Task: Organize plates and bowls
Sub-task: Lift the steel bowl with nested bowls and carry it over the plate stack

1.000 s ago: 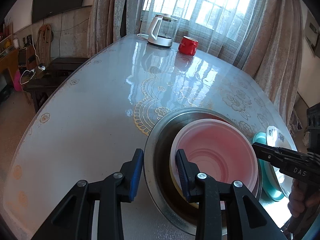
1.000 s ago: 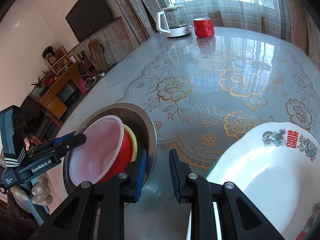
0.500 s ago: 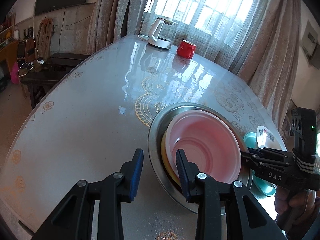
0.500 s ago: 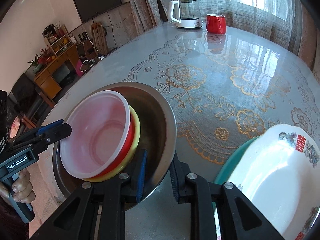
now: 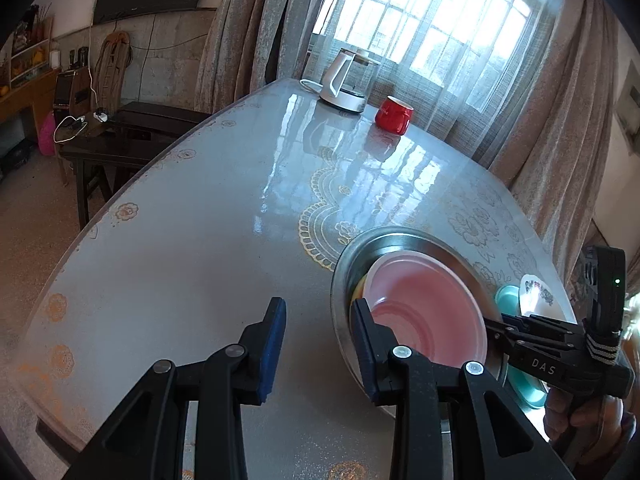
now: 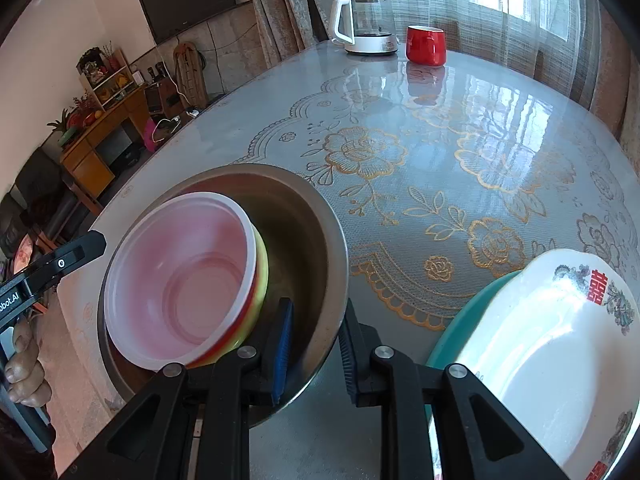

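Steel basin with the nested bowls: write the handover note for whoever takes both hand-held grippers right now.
Right hand-held gripper: open, straddling the near rim of the steel basin, one finger inside and one outside, not clamped.
Left hand-held gripper: open and holding nothing, at the basin's opposite side.
Things: the pink bowl sits nested over a yellow bowl inside the basin. The white plate lies on the teal plate, right of the basin.
Done: bowls nested, plates stacked.
Left: probably close on the rim and move the basin.
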`<state>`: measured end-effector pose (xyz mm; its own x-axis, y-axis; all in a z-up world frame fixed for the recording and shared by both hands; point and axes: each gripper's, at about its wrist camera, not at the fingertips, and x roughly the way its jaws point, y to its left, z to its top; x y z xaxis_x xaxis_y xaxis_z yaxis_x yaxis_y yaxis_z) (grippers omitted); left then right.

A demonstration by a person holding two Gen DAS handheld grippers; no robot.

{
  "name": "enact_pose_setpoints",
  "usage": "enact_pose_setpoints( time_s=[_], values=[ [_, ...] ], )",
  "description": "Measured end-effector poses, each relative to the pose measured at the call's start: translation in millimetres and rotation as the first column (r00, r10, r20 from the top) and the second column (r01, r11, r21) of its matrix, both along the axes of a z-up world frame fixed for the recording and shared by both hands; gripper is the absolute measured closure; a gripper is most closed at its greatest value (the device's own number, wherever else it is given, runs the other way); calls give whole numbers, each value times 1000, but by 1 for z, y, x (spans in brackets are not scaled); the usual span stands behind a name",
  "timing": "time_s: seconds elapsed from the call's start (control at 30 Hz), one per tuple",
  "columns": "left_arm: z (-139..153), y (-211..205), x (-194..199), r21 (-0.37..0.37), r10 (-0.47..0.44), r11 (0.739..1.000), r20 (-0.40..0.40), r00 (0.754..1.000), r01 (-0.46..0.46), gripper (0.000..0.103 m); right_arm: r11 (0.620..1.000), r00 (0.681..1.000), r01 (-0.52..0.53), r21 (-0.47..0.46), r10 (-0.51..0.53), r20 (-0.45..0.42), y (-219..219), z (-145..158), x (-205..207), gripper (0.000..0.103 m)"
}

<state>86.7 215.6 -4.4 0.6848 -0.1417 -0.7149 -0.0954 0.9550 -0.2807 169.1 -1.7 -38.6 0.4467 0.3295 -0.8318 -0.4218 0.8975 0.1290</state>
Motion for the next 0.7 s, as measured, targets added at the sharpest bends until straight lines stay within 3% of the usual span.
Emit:
enact_pose_setpoints(
  time_s=[0.3,0.53,0.7],
  values=[
    [-11,-24,13,95,-67,993,-35,997,70,71,1000,1000,-13,-7,13,4,0,0,0,80],
    [-14,-21,13,26,-74,997,-27,997,75,77,999,999,-30,-12,30,18,1,-1,1,81],
    [-12,-26,10,32,-75,997,-13,997,76,83,999,999,-33,-14,34,24,2,-1,-1,82]
  ],
)
